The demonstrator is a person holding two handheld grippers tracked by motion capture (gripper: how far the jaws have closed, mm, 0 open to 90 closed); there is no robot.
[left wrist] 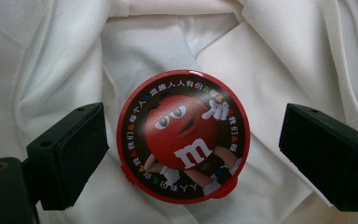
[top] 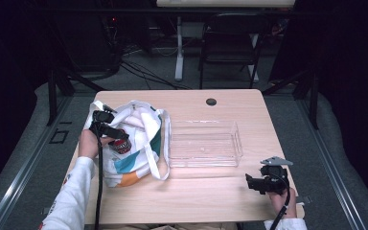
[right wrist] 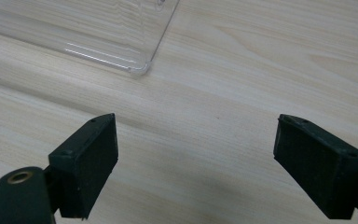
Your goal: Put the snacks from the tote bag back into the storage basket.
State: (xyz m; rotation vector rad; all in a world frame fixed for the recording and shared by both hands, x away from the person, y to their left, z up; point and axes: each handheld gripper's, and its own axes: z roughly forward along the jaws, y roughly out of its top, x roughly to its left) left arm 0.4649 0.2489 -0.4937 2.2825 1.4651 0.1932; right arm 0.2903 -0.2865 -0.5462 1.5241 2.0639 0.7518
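The left gripper (left wrist: 186, 149) is hanging open over the white fabric tote bag (top: 139, 143), its jaws flanking but not touching the round red-rimmed candy tin (left wrist: 183, 136) lying flat inside the bag, directly ahead.

so the round candy tin (left wrist: 183, 136) with its red rim and a red cartoon candy guy on the black lid lies face up, nestled in the white folds of the tote bag (top: 139, 139).
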